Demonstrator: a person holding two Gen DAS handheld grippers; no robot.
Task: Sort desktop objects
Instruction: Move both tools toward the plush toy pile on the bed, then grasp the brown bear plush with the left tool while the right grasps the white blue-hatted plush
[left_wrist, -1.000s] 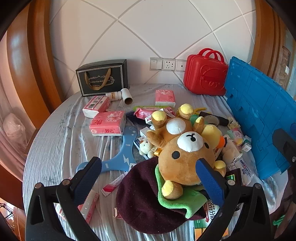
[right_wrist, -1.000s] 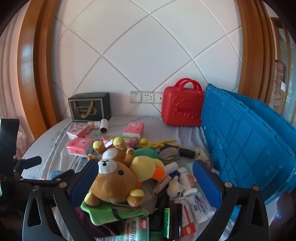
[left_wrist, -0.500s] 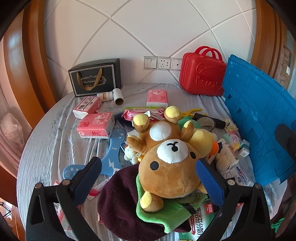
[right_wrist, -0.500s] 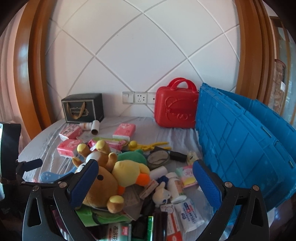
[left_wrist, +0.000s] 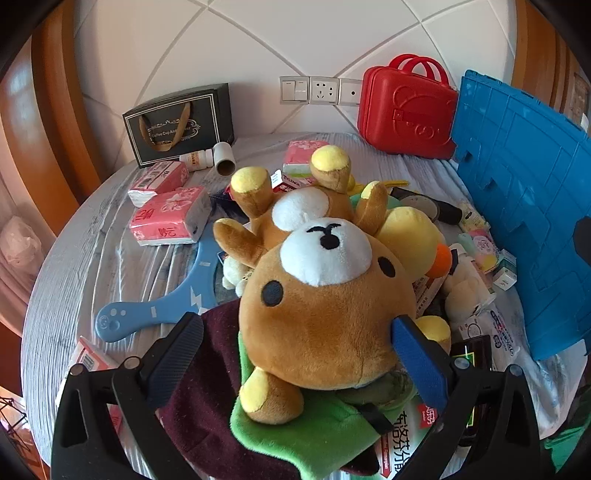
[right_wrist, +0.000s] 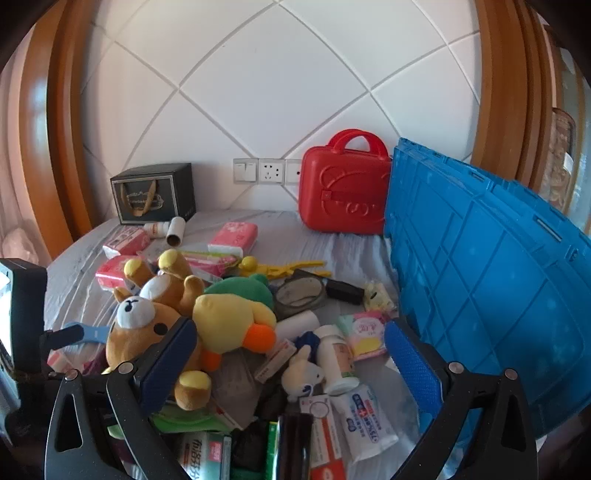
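Round table (left_wrist: 74, 258) under a grey cloth, heaped with clutter at centre. Left gripper (left_wrist: 295, 354) spread wide, its two fingers flanking the head of one brown plush bear (left_wrist: 325, 306); right pad touching or just beside the bear's cheek, left pad apart from it, nothing clamped. The bear lies on its back on a green cloth (left_wrist: 325, 435) over a maroon fabric piece (left_wrist: 199, 406), feet pointing at the wall. One yellow duck plush (left_wrist: 410, 236) with orange beak pressed against the bear's right side. Right gripper (right_wrist: 288, 365) also spread wide, empty, above the pile's near right part; its left finger sits just in front of the bear (right_wrist: 136, 332). Between its fingers: one small cream plush (right_wrist: 301, 376), one white bottle (right_wrist: 338, 362), one white tube (right_wrist: 364, 424) lying flat. Pink tissue packs counted in the left wrist view: three, the largest (left_wrist: 168, 221) left of the bear. One blue flat paddle-shaped piece (left_wrist: 159, 302) beside it on the cloth. One black gift box (left_wrist: 177, 125) against the wall, one small white bottle (left_wrist: 197, 159) and one cardboard tube (left_wrist: 224, 158) in front of it. One red plastic case (left_wrist: 406, 110) upright at the wall. One blue crate (right_wrist: 498, 280) at the table's right edge.
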